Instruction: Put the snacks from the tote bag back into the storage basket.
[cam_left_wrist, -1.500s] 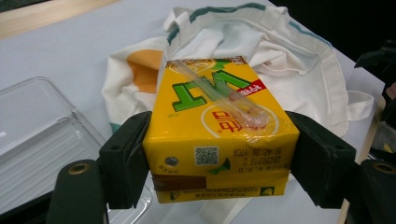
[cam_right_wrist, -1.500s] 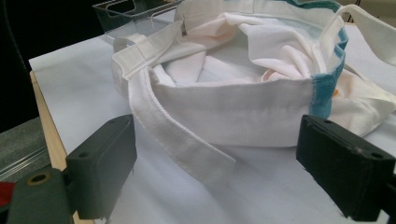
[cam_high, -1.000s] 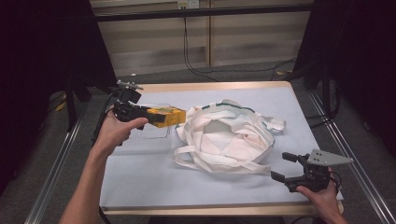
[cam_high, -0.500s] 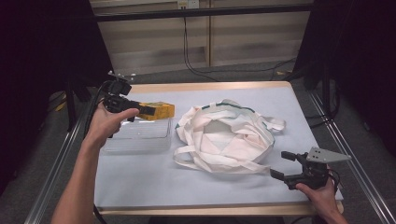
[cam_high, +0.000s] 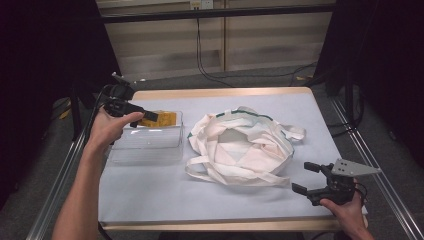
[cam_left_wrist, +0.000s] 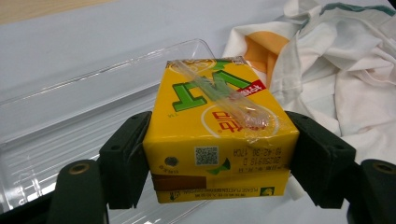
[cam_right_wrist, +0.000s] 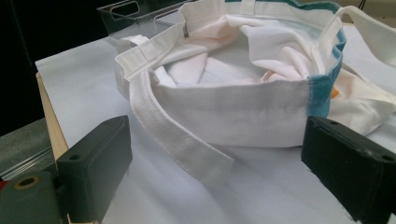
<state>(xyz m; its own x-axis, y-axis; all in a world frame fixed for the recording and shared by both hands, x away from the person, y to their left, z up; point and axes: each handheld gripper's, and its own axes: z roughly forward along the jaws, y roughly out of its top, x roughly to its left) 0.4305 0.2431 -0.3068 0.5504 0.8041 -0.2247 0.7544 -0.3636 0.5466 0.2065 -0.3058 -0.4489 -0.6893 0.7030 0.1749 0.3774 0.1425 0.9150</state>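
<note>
Yellow drink carton (cam_left_wrist: 219, 135) with green lettering and a wrapped straw stuck on top sits clamped between the two black jaws of the left gripper (cam_left_wrist: 219, 163), one pad pressed on each side. In the high view the carton (cam_high: 161, 118) hangs over the far end of a clear plastic tray (cam_high: 145, 145), held from the left by the left gripper (cam_high: 150, 116) in the person's left hand (cam_high: 107, 130).

Just right of the tray lies a crumpled white cloth tote bag (cam_high: 240, 147) with green trim and long loose straps, its mouth open upward. The right gripper (cam_high: 306, 179) rests near the table's near right corner, jaws spread wide with nothing between them; in its own view the right gripper (cam_right_wrist: 215, 186) looks at the bag (cam_right_wrist: 233, 112) and a strap lying on the cloth.

A pale blue-white sheet covers the table (cam_high: 150, 200), which has a light wooden edge and metal rails along both sides. Beyond it, a grey floor carries black cables (cam_high: 200, 55) toward a pale panelled wall. Dark curtains close in the left and right sides.
</note>
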